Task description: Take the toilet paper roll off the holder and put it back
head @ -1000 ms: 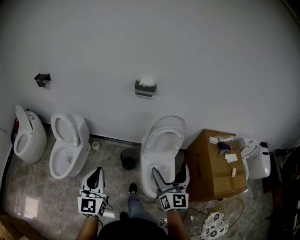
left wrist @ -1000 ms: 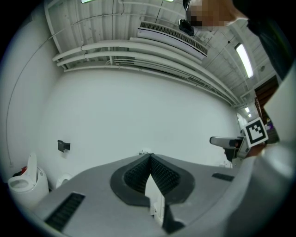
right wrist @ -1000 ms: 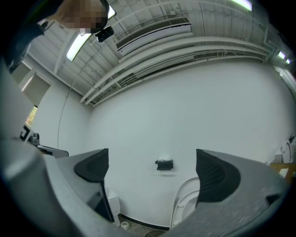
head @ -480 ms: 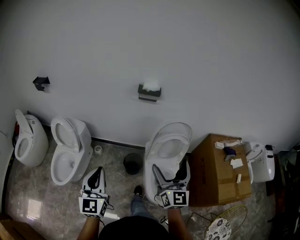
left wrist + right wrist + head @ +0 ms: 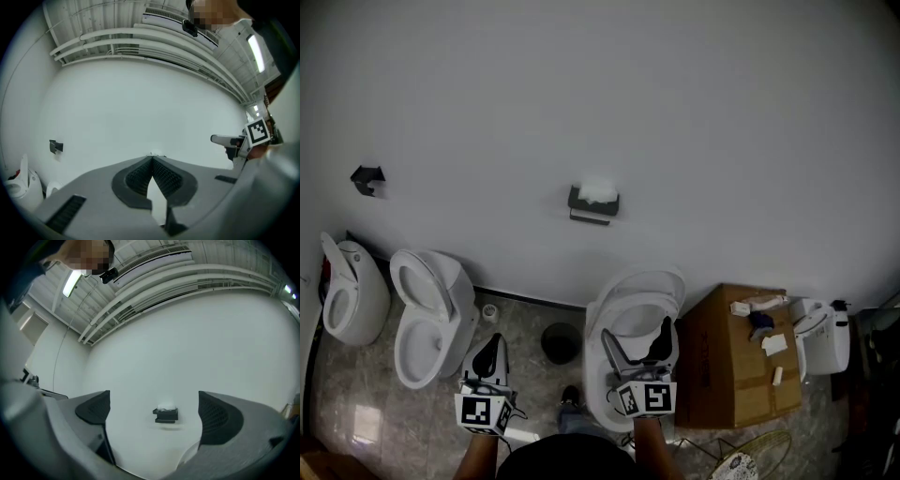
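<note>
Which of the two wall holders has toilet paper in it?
The middle holder, topped with white toilet paper; the small black one at far left shows none.

Head camera is looking steeply down from far. Both gripper cameras are facing the wall [image 5: 694, 103], tilted up; head and right gripper views are sharing the holder [image 5: 592, 205].

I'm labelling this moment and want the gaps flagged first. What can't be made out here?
Toilet paper roll: head view and right gripper view show only a tiny white top above the dark holder; how it sits is unreadable.
Small items on the cardboard box: head view, too small to identify.
Wire object: head view, cut off by the bottom edge.
</note>
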### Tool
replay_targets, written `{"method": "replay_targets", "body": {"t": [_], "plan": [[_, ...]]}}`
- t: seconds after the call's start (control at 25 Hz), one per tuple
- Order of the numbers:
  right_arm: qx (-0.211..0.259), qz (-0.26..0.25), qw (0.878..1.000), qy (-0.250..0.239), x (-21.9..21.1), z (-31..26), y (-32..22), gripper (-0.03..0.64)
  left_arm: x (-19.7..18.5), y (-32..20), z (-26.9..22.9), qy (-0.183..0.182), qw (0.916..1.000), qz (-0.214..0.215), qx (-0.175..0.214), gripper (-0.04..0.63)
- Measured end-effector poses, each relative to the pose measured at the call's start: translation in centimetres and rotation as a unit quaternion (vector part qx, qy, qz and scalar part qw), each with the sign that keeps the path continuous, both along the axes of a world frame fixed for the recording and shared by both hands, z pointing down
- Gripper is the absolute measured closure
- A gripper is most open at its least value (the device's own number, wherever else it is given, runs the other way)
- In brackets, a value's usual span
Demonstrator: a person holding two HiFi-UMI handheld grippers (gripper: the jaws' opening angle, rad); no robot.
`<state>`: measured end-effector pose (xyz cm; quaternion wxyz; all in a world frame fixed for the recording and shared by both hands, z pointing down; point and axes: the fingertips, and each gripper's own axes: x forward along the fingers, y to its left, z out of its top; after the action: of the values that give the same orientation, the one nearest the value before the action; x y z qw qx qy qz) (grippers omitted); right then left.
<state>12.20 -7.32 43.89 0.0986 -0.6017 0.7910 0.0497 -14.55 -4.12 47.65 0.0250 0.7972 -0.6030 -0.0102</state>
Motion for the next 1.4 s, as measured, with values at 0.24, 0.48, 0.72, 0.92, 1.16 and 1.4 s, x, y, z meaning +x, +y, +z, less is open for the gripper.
{"method": "replay_targets", "body": {"t": [0.24,0.48,0.72,0.92,1.16,1.4], "plan": [[-0.008,0.007,1.000,0.001,2.5,0.3,-5.7,0.051,2.3,-6.6,0.7,0.005,0.9996,0.017,0.022,0.592],[-0.009,0.005,1.000,-0.002,4.4,0.0,-10.3,0.051,4.4,-11.1,-0.1,-0.007,0.9998,0.013,0.014,0.592],[-0.017,-0.004,1.000,-0.002,5.2,0.5,-13.4,0.051,4.9,-14.4,0.6,-0.029,0.9988,0.010,0.038,0.592],[-0.027,-0.008,1.000,-0.003,5.4,1.2,-14.7,0.051,5.0,-15.9,0.3,-0.019,0.9996,0.003,0.022,0.592],[-0.032,-0.010,0.999,0.013,4.8,0.9,-16.1,0.052,4.6,-17.9,-0.1,-0.019,0.9995,0.004,0.024,0.592],[-0.033,-0.001,0.999,0.017,3.6,0.6,-17.3,0.052,4.3,-19.9,-0.7,-0.028,0.9990,0.018,0.030,0.592]]}}
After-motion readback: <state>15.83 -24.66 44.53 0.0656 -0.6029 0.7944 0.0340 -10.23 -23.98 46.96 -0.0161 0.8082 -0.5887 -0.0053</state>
